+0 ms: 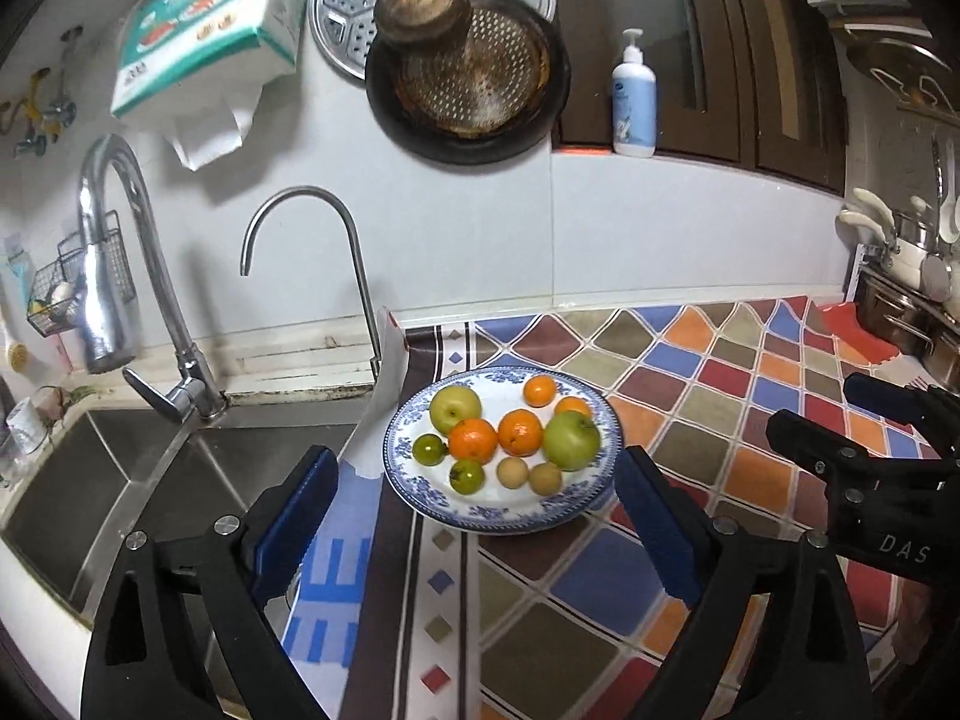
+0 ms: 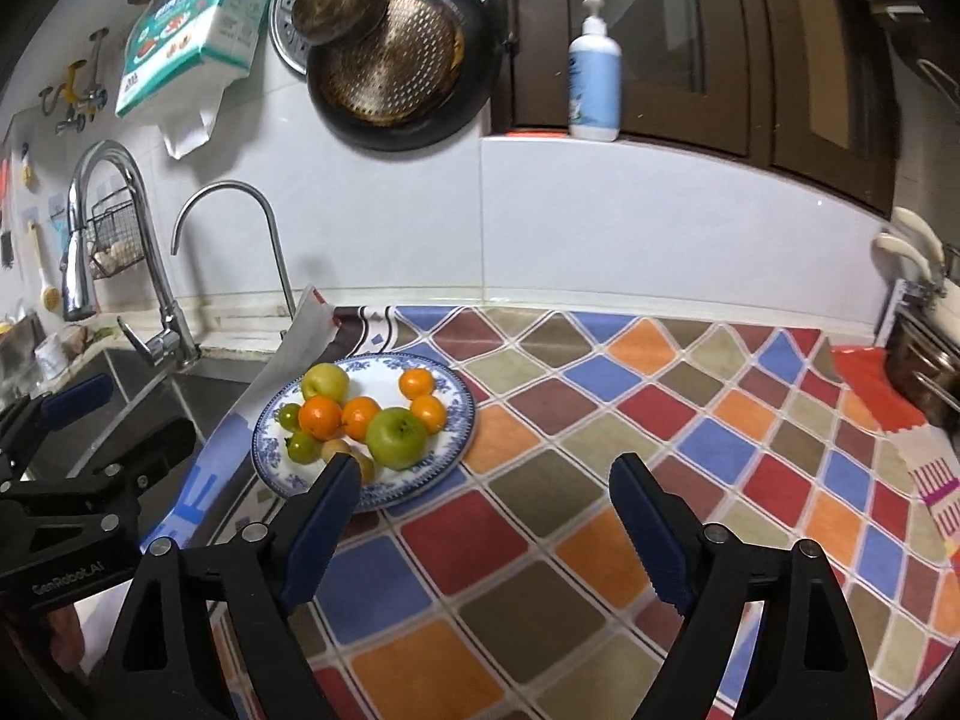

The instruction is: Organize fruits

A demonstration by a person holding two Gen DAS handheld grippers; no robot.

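A blue-and-white plate (image 1: 414, 492) (image 2: 447, 387) sits on the patterned counter beside the sink. It holds two green apples (image 1: 571, 439) (image 2: 396, 437), several oranges (image 1: 519, 432) (image 2: 320, 417), two small green fruits (image 1: 429, 449) (image 2: 303, 447) and two small tan fruits (image 1: 512, 472) (image 2: 334, 450). My left gripper (image 1: 474, 525) is open and empty, its fingers just short of the plate on either side. My right gripper (image 2: 480, 516) is open and empty over the counter, right of the plate. It also shows in the left wrist view (image 1: 828, 420).
A steel sink (image 1: 114, 480) with two faucets (image 1: 114, 276) lies left of the plate. Pans (image 1: 468, 72) and a tissue pack (image 1: 210, 30) hang on the wall. A lotion bottle (image 1: 634, 96) stands on the ledge. Pots and utensils (image 1: 906, 294) stand at far right.
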